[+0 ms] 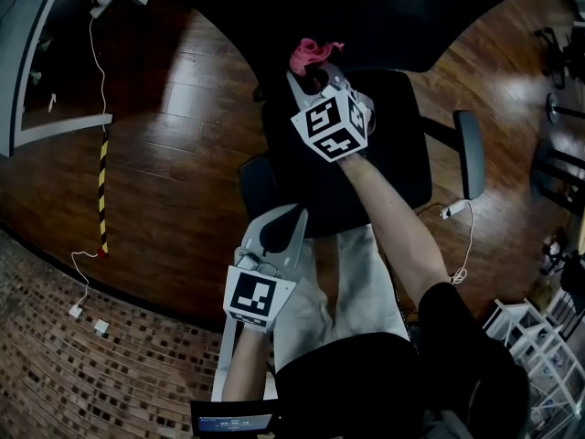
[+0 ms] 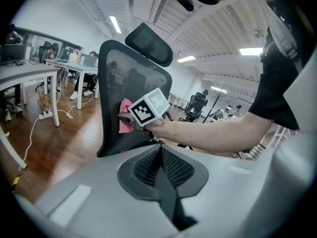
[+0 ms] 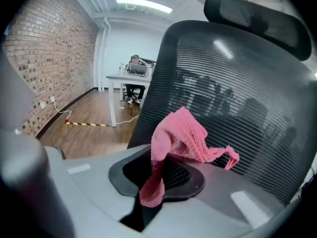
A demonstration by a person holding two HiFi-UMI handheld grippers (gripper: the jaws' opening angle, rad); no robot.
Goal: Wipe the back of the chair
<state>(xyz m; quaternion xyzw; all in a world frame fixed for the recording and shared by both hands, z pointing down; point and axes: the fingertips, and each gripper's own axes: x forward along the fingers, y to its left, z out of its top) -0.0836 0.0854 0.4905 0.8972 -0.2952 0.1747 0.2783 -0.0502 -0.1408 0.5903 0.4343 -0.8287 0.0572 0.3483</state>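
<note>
Close to the body: left gripper (image 2: 160, 155), jaws pressed together, nothing between them.
Further out: right gripper (image 3: 161, 170), clamped on a pink cloth (image 3: 181, 138).
Cloth: bunched against the mesh chair back (image 3: 237, 93).
Top: headrest (image 3: 252, 14).
Far behind: white desk (image 3: 130, 78).

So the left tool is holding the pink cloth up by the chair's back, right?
No, it's the right tool that holds the pink cloth by the mesh chair back. The right gripper view shows the cloth pinched in that tool's jaws. The left tool is shut on nothing.
</note>
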